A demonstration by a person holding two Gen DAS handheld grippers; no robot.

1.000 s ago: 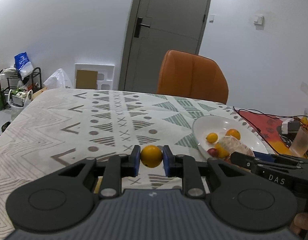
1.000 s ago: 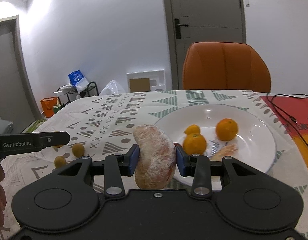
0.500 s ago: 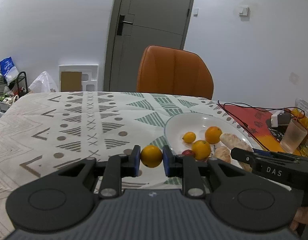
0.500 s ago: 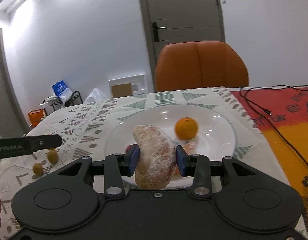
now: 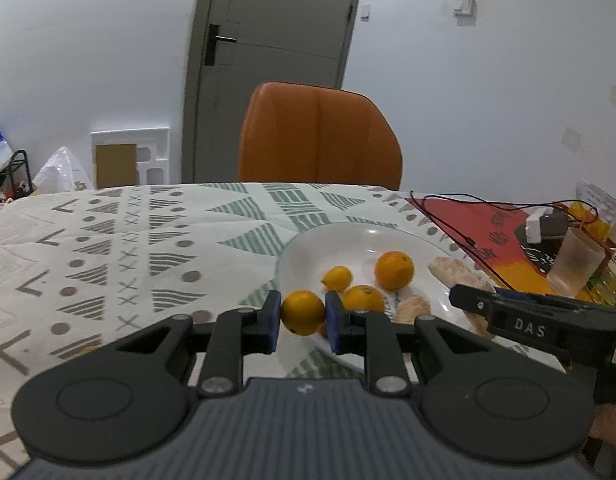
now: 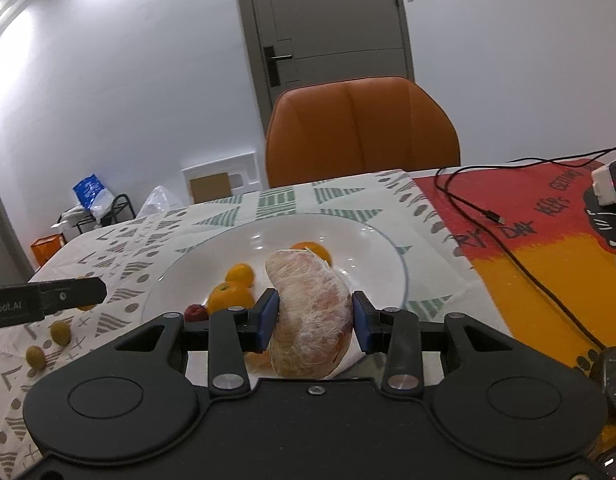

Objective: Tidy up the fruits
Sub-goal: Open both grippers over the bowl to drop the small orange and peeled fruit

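My left gripper (image 5: pixel 303 315) is shut on a small orange (image 5: pixel 303 312) and holds it over the near left rim of the white plate (image 5: pixel 308 248). The plate holds several small oranges (image 5: pixel 393 270) and a pale peeled segment (image 5: pixel 413 307). My right gripper (image 6: pixel 312 318) is shut on a large peeled pomelo segment (image 6: pixel 309 312) above the near part of the plate (image 6: pixel 371 256). A small red fruit (image 6: pixel 195 313) lies at the plate's left side. Two green olives (image 6: pixel 60 332) lie on the cloth left of the plate.
An orange chair (image 5: pixel 319 136) stands behind the table. A red and yellow mat (image 6: pixel 547 240) with a black cable (image 6: pixel 491 216) lies right of the plate. A frosted cup (image 5: pixel 573 266) and a white adapter (image 5: pixel 541 226) sit at the far right.
Both grippers have moved right and forward over the plate, each still holding its fruit. The plate now looks larger and nearer in both views.
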